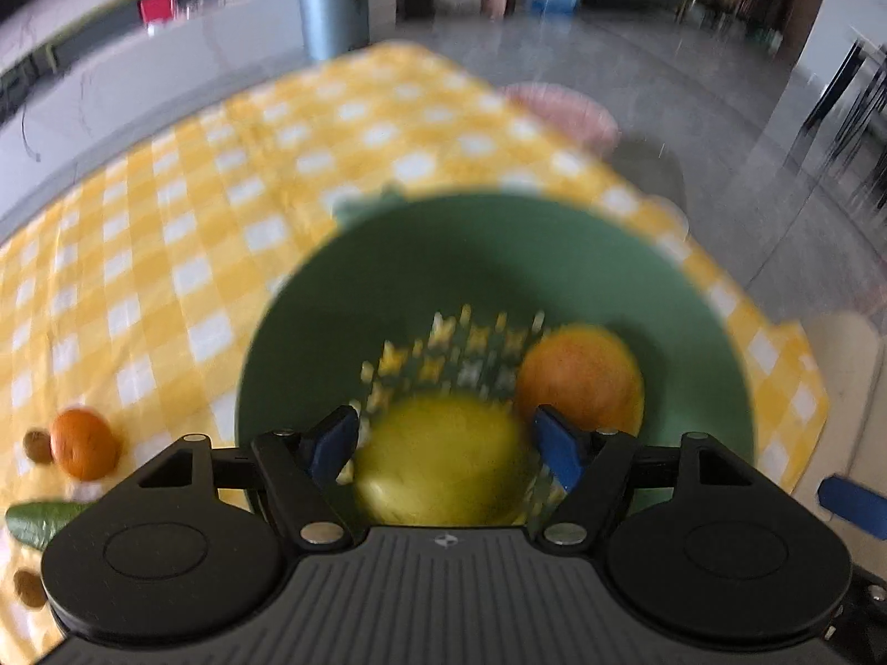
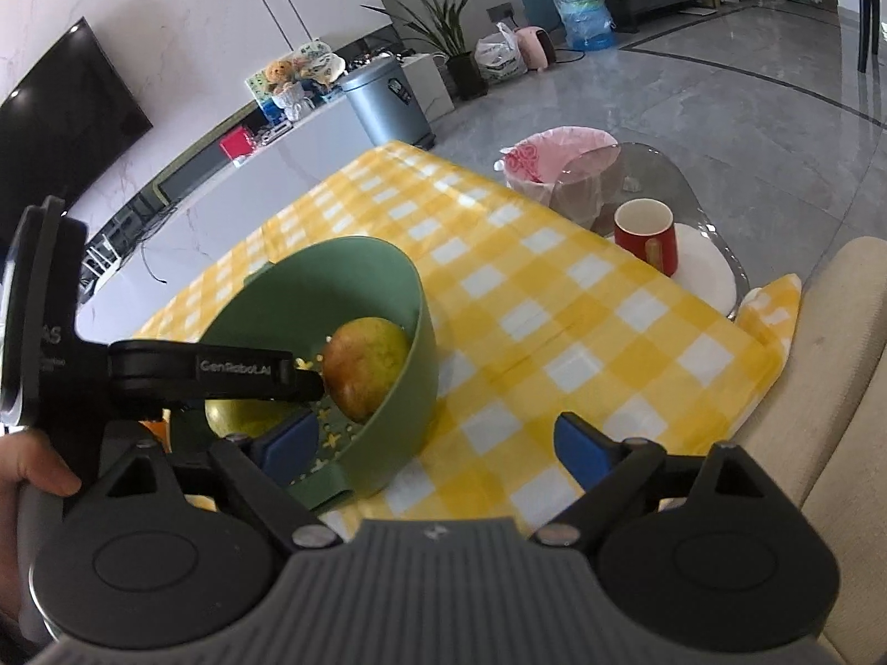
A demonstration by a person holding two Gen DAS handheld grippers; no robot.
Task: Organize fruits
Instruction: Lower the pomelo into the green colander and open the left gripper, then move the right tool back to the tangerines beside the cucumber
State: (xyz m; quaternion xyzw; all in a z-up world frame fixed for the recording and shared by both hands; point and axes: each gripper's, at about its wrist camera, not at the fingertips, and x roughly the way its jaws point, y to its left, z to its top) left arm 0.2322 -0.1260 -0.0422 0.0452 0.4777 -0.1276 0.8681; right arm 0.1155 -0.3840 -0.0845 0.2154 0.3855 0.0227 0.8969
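Observation:
A green colander bowl (image 1: 554,255) (image 2: 310,288) stands on the yellow checked tablecloth (image 1: 222,221). In it lie a yellow-green fruit (image 1: 438,454) (image 2: 238,415) and an orange-red fruit (image 1: 582,382) (image 2: 366,371). My left gripper (image 1: 446,446) reaches into the bowl, open, with the yellow-green fruit between its blue pads and a thin gap on each side. My right gripper (image 2: 435,443) hovers open at the bowl's near right side, holding nothing. An orange (image 1: 83,443) and two small brown fruits (image 1: 39,446) lie on the cloth to the left of the bowl.
A green leaf (image 1: 44,521) lies by the orange. A red mug (image 2: 646,238) stands on a glass side table beyond the cloth's right edge, near a pink-lined bin (image 2: 560,166). A beige chair (image 2: 831,360) is at the right. A hand (image 2: 33,471) holds the left tool.

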